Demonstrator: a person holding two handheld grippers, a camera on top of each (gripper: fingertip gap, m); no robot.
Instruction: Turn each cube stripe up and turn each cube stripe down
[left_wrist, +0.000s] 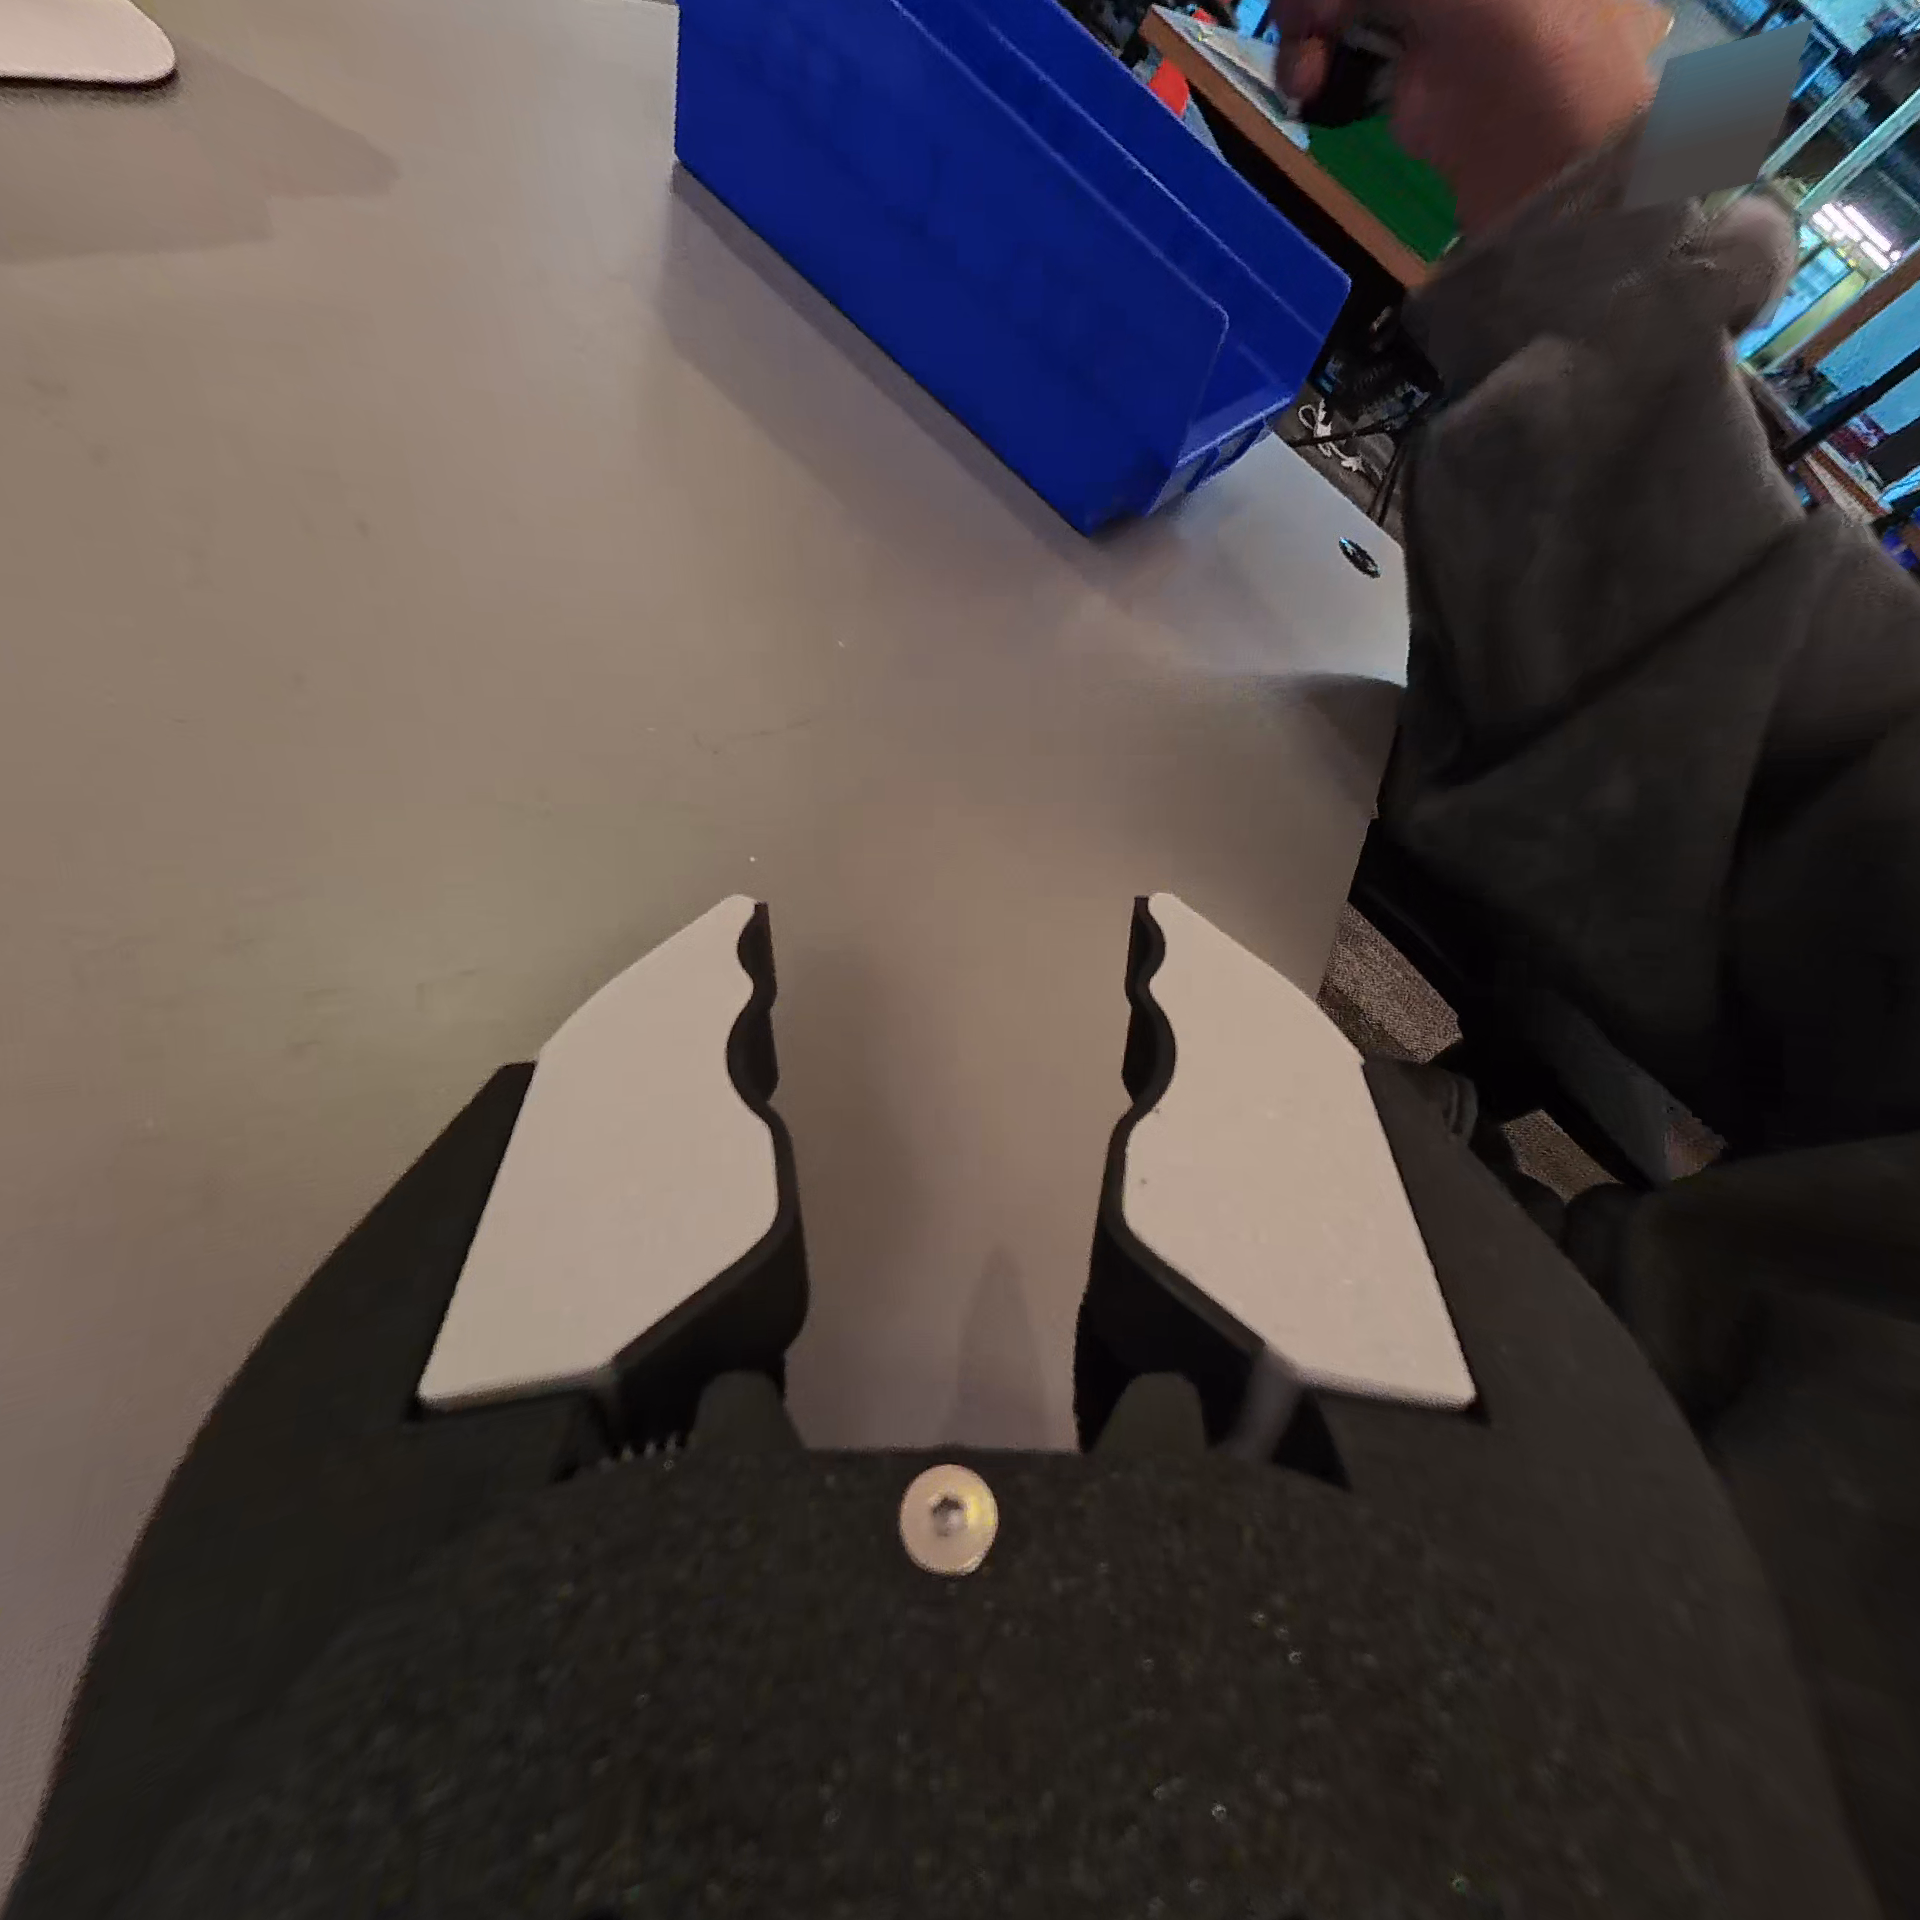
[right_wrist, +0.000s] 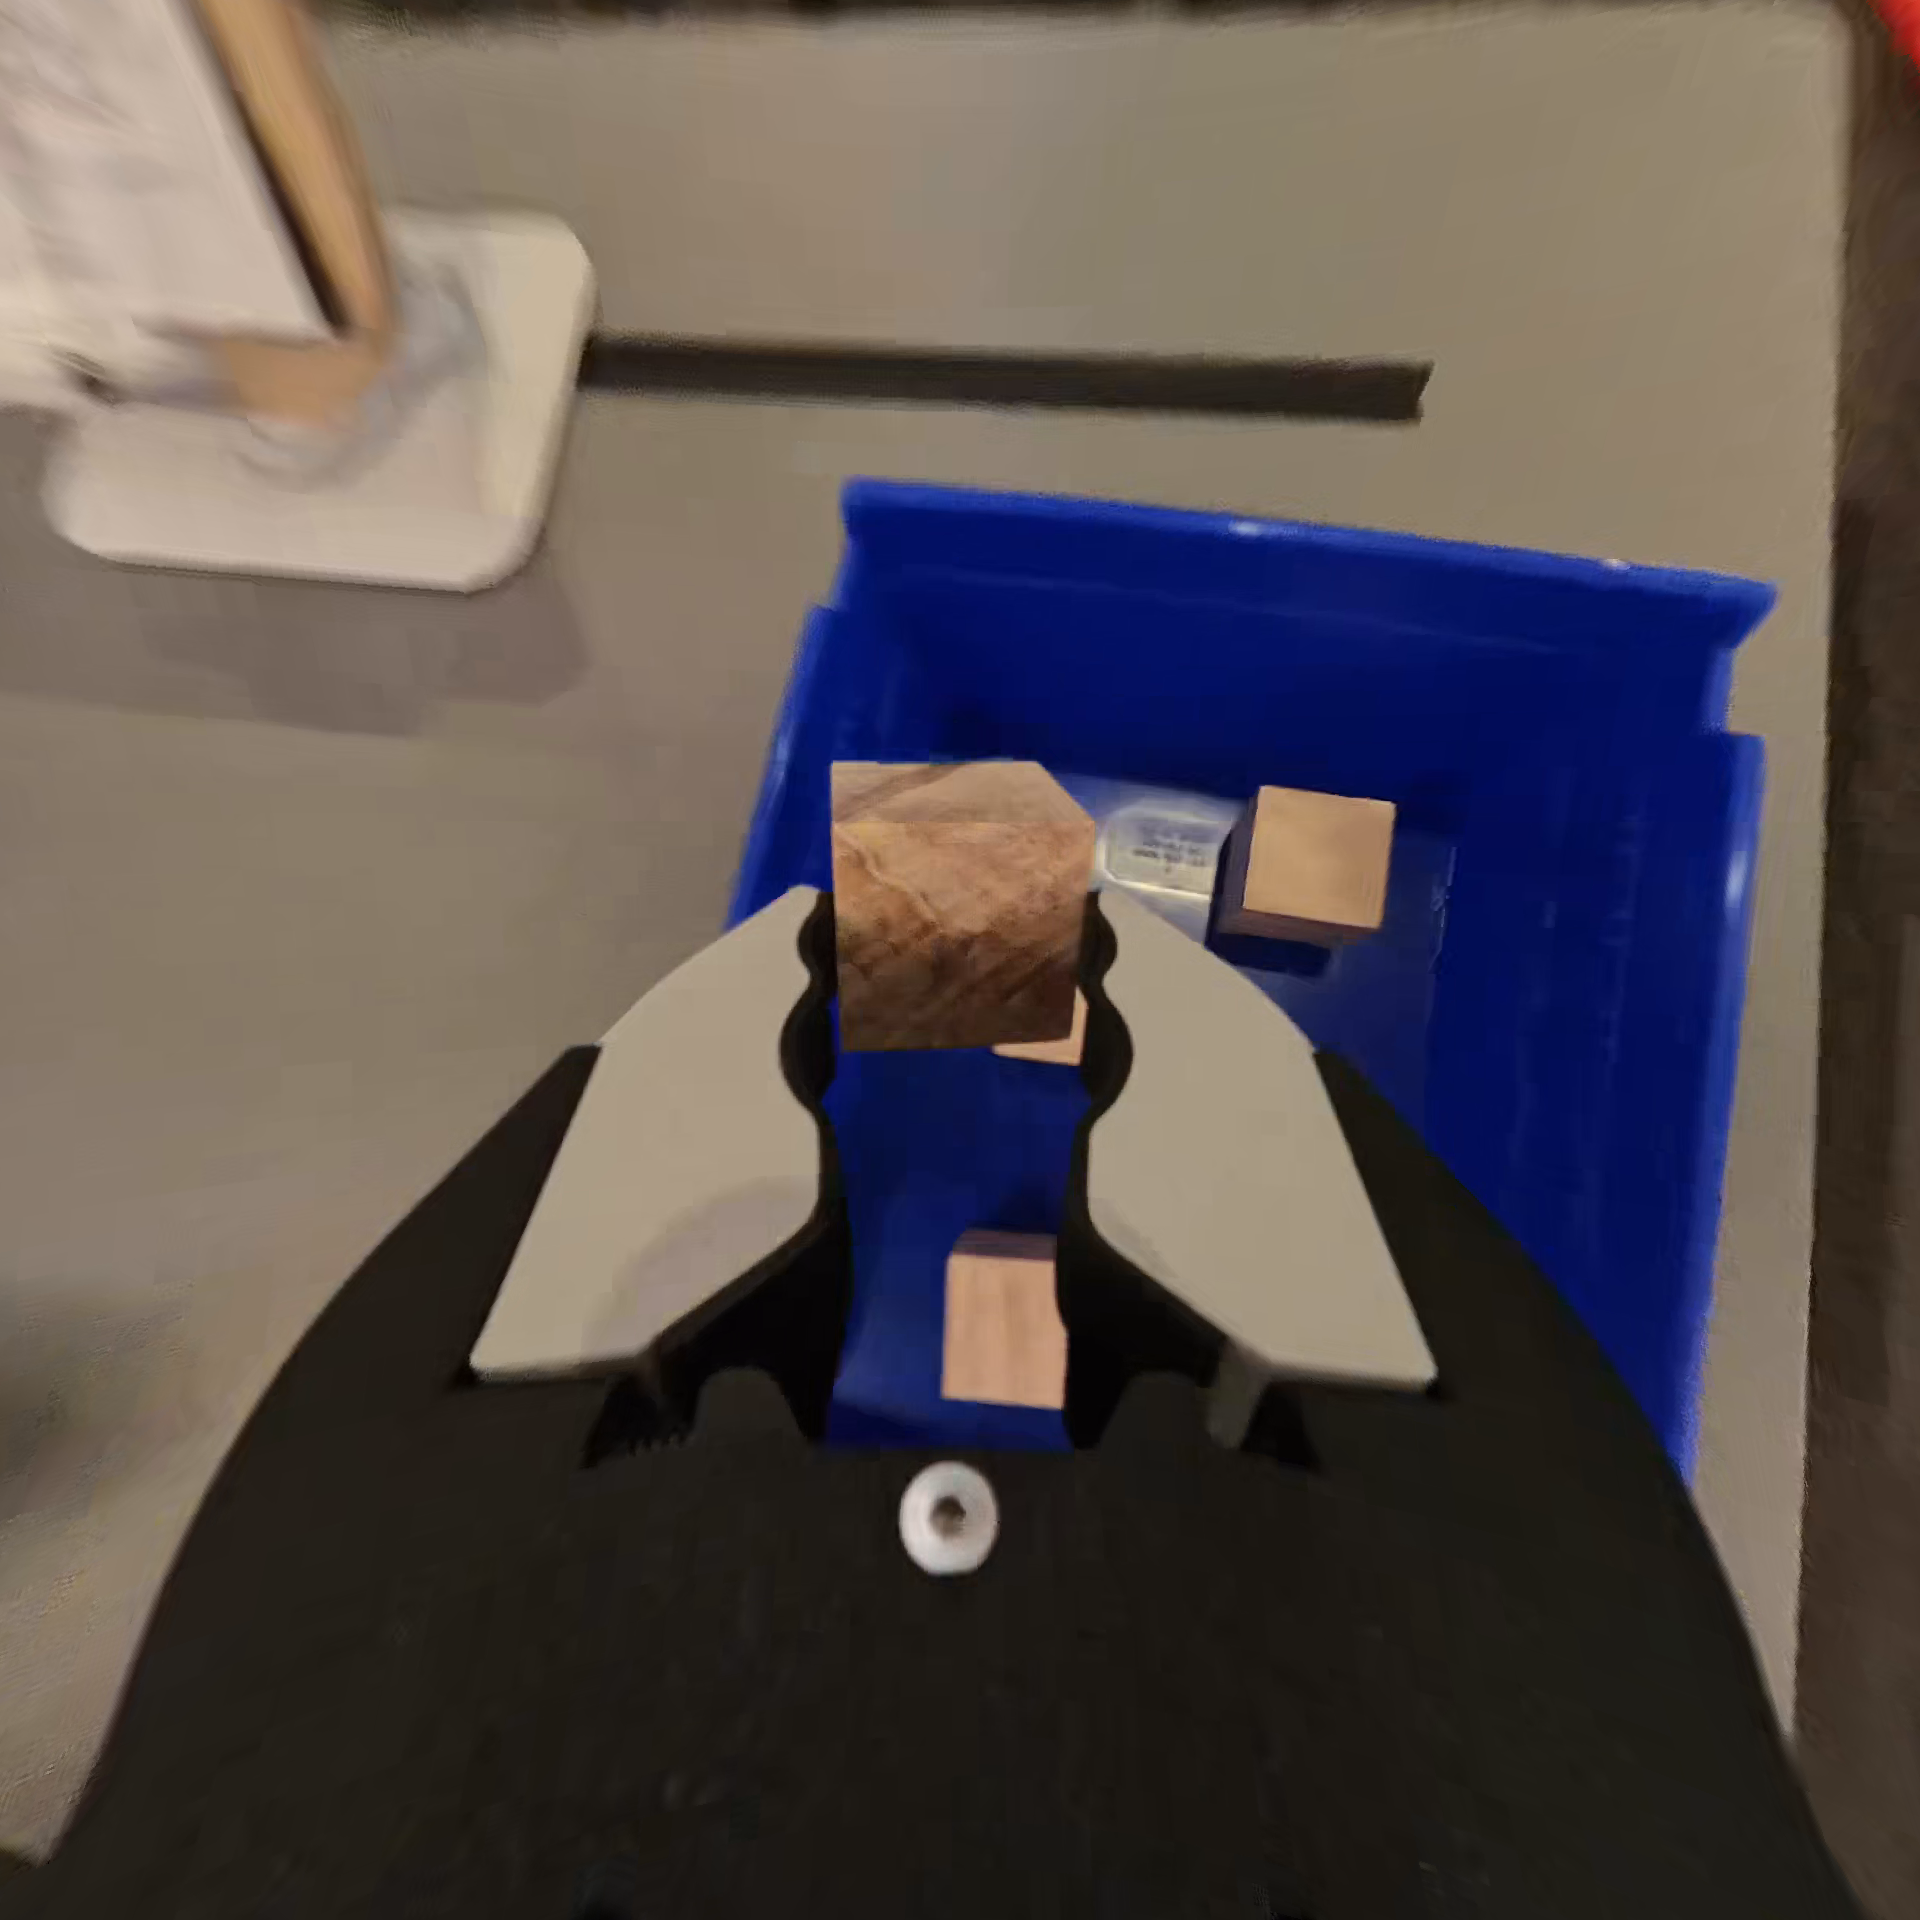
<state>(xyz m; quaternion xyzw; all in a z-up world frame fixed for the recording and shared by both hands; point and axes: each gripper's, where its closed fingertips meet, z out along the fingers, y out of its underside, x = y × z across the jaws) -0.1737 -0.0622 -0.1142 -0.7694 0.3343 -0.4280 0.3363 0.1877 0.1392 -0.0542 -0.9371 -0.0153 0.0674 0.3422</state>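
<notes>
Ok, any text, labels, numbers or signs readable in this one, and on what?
Pale sticker on the blue bin floor: print there, too small and blurred to read.
White sheet on the stand, upper left of the right wrist view: motion-blurred, unreadable.
Wooden cube in the right claw: no markings visible.
Left wrist view: no text.

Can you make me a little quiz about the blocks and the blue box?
1. True or false: the right tool holds a wooden cube.
2. How many other cubes show inside the blue bin?
A) one B) three C) six
3. What is between the left tool's fingers?

Key
1. True; it is gripped above the bin.
2. B: one far right, one near, one mostly hidden behind the held cube.
3. Nothing; it is open over the grey table.
</notes>
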